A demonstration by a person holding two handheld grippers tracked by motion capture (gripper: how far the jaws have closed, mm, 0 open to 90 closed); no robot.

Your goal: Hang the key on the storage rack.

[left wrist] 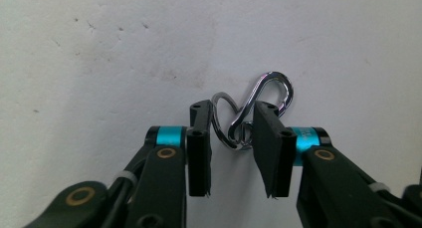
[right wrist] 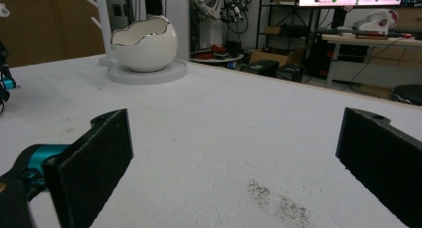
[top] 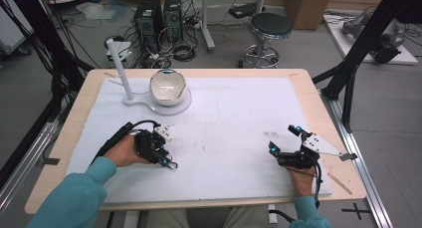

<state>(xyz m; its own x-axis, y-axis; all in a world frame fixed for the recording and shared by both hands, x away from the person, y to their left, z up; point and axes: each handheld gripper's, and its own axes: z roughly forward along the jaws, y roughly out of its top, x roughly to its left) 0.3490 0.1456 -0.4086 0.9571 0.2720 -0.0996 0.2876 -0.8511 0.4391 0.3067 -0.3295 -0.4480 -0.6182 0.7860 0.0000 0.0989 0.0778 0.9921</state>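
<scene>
Left tool point(left wrist: 231, 143) was part-closed around the carabiner point(left wrist: 263, 101) and key ring point(left wrist: 226, 123) lying on the tabletop point(top: 234, 123), not yet clamped. Right tool point(right wrist: 234, 163) sat wide open, idle. Grasp step; next: close, then lift.

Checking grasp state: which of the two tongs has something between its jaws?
The left tongs: a silver carabiner clip on a key ring sits between its jaws. The right tongs gape wide over bare white mat.
</scene>
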